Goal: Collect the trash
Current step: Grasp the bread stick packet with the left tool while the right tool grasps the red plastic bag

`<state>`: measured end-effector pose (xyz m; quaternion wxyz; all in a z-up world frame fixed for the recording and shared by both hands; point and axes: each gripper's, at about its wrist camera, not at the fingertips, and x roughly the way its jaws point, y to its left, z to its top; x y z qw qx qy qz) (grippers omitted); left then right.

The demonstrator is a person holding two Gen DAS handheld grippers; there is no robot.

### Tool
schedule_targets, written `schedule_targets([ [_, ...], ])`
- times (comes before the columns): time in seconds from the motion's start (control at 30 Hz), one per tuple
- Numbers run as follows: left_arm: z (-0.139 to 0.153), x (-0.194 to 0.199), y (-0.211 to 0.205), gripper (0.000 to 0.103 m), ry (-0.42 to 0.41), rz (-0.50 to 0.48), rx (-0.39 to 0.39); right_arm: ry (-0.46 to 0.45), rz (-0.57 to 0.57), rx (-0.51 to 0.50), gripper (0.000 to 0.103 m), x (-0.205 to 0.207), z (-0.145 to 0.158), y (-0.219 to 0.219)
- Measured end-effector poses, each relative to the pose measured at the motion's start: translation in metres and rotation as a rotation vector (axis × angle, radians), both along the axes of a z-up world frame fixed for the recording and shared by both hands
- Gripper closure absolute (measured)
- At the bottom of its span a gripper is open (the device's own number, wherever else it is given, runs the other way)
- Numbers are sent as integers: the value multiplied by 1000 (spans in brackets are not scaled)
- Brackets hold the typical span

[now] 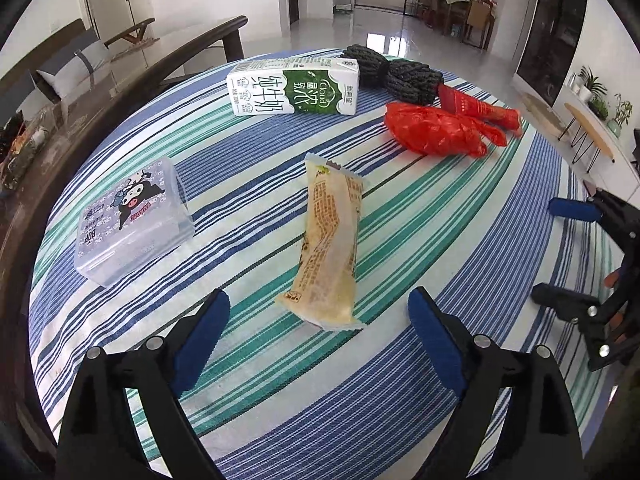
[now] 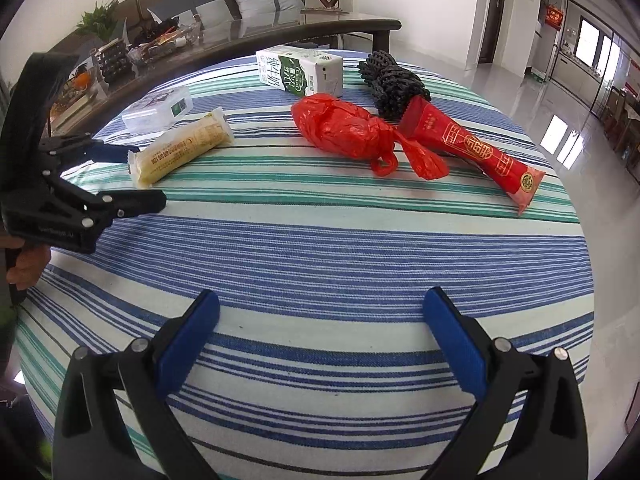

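Both grippers, left gripper (image 1: 318,320) and right gripper (image 2: 320,312), stand spread wide and empty over the striped tablecloth (image 2: 320,248); the yellow snack wrapper (image 1: 330,248) lies just beyond the left gripper's blue fingertips (image 1: 218,306).

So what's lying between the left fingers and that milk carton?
The yellow snack wrapper lies lengthwise between the open left fingers and the milk carton, on the striped cloth; the left wrist view shows it.
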<state>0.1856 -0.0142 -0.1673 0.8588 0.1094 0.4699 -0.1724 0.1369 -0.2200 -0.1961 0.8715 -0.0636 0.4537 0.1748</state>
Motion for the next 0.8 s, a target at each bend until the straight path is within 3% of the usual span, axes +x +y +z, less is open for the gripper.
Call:
schedule_targets([
  [0.1, -4, -1, 9, 8, -8, 32, -47, -22, 3, 17, 5, 15, 13, -5],
  [0.33, -5, -3, 10, 5, -27, 44, -49, -68, -5, 69, 5, 81, 33, -12],
  [0.47, -6, -4, 9, 5, -26, 44, -53, -2, 13, 118, 5, 100, 20, -8],
  [0.6, -6, -4, 9, 5, -26, 44, -53, 159, 189, 308, 17, 80, 19, -2],
  [0.7, -6, -4, 9, 5, -26, 44, -53, 163, 268, 355, 17, 58, 34, -3],
  [0.77, -6, -4, 9, 5, -26, 45, -53, 109, 203, 285, 16, 56, 44, -6],
  [0.8, -6, -4, 9, 5, -26, 45, -53, 82, 153, 201, 16, 61, 45, -2],
])
